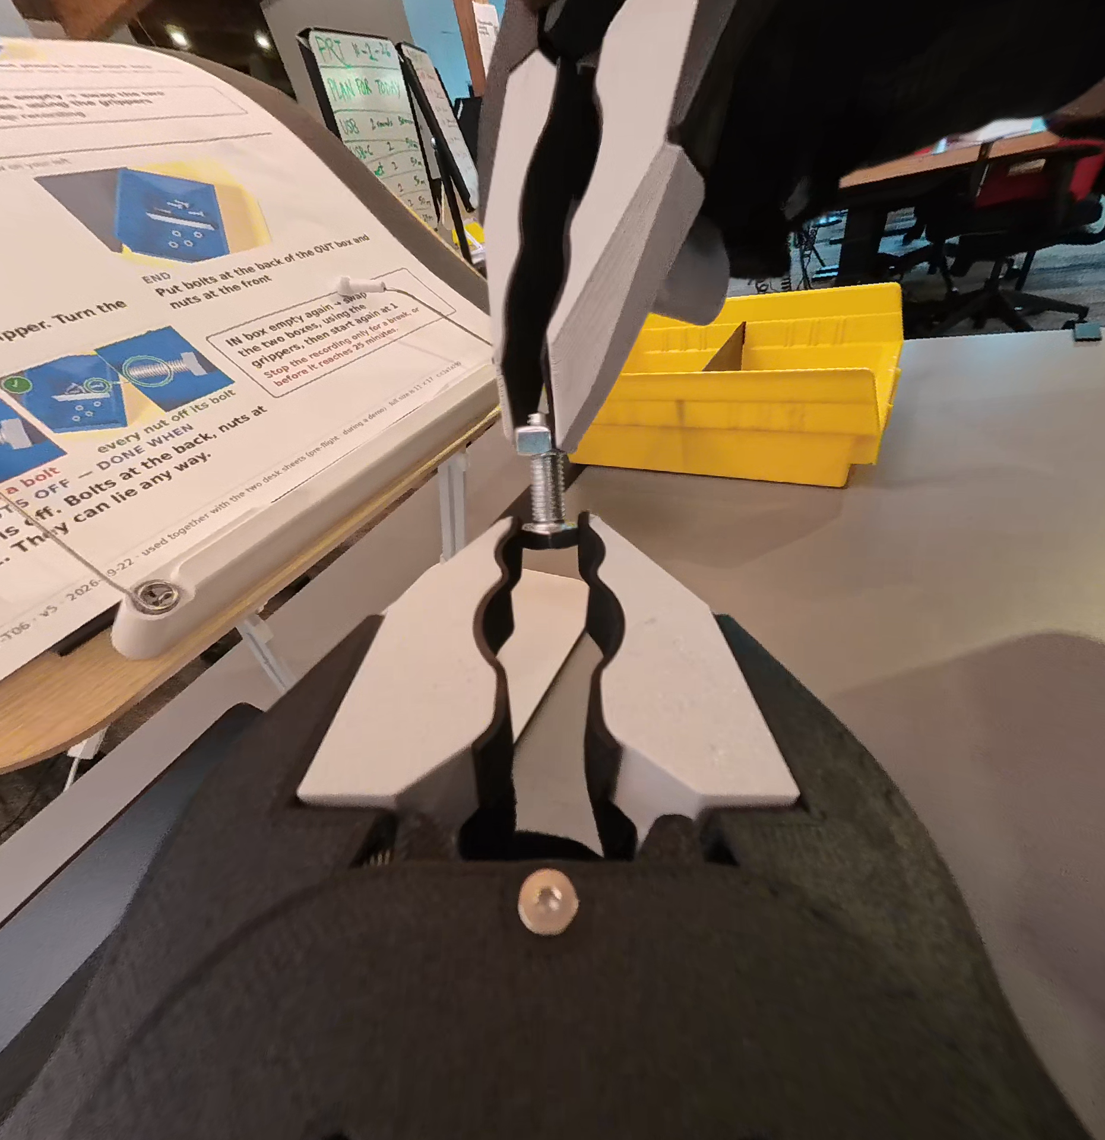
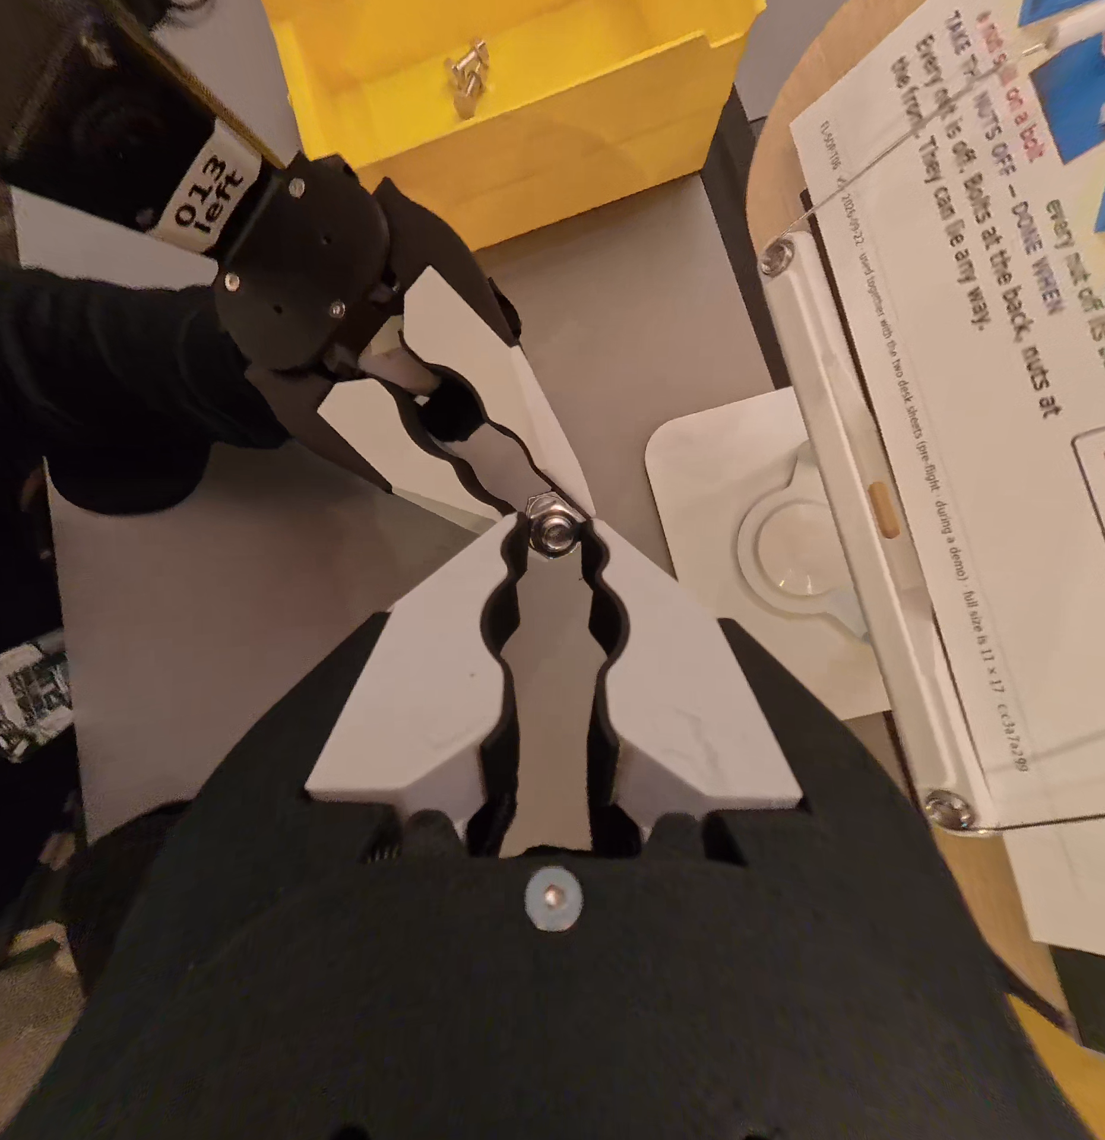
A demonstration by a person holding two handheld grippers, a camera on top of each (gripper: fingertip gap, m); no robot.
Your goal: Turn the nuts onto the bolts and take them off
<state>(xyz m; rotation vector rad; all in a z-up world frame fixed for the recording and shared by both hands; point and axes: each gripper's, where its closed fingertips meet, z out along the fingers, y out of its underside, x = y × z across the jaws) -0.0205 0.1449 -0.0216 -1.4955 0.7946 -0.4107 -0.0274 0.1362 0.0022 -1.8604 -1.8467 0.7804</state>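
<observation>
A silver bolt (image 1: 546,487) stands upright in mid-air between my two grippers. My left gripper (image 1: 550,533) is shut on the hex head at its lower end. My right gripper (image 1: 534,425) comes down from above and is shut on the nut (image 1: 531,439) near the bolt's upper end. In the right wrist view I look along the bolt's axis. There the nut (image 2: 553,527) sits between my right gripper's tips (image 2: 553,524). The left gripper (image 2: 540,498) reaches in from the upper left, just behind it.
A yellow bin (image 1: 753,401) stands on the grey table (image 1: 938,493) behind the bolt. In the right wrist view this bin (image 2: 599,154) holds a few loose bolts (image 2: 469,74). A tilted stand with an instruction sheet (image 1: 167,308) is at the left, on a white base (image 2: 710,493). Only a small space, under 4 cm, lies between the two pairs of fingers.
</observation>
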